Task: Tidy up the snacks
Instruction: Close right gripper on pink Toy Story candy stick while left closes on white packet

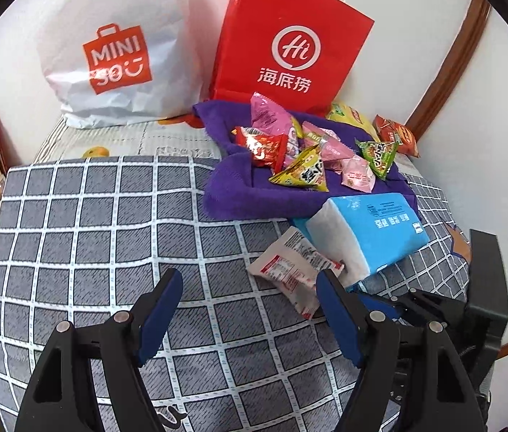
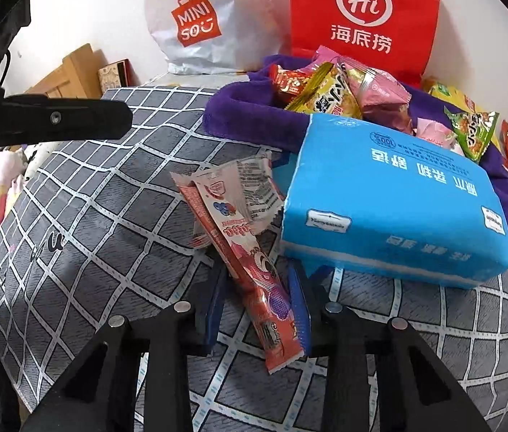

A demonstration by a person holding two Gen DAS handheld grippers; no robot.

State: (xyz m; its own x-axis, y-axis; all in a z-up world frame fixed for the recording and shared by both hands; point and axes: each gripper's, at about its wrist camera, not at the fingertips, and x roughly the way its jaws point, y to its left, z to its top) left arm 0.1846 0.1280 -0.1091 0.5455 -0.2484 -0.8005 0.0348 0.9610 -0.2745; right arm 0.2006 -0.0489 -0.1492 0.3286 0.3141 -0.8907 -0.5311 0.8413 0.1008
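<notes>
A long red snack packet [image 2: 254, 273] with a torn white top lies on the checked bedspread [image 2: 84, 216], leaning on a blue tissue pack [image 2: 394, 208]. My right gripper [image 2: 255, 270] has its blue pads close against both sides of the packet's lower half, shut on it. In the left wrist view the same packet [image 1: 290, 270] shows its white back. My left gripper [image 1: 248, 275] stands open just left of it, over bare bedspread, with nothing between its fingers. Several small snack bags [image 1: 308, 151] lie piled on a purple towel [image 1: 239, 194] behind.
A red paper bag [image 1: 290, 39] and a white plastic shopping bag [image 1: 117, 46] stand against the wall at the back. More snack bags [image 1: 396, 136] lie to the right of the towel. One black finger of the left gripper [image 2: 55, 118] reaches into the right wrist view.
</notes>
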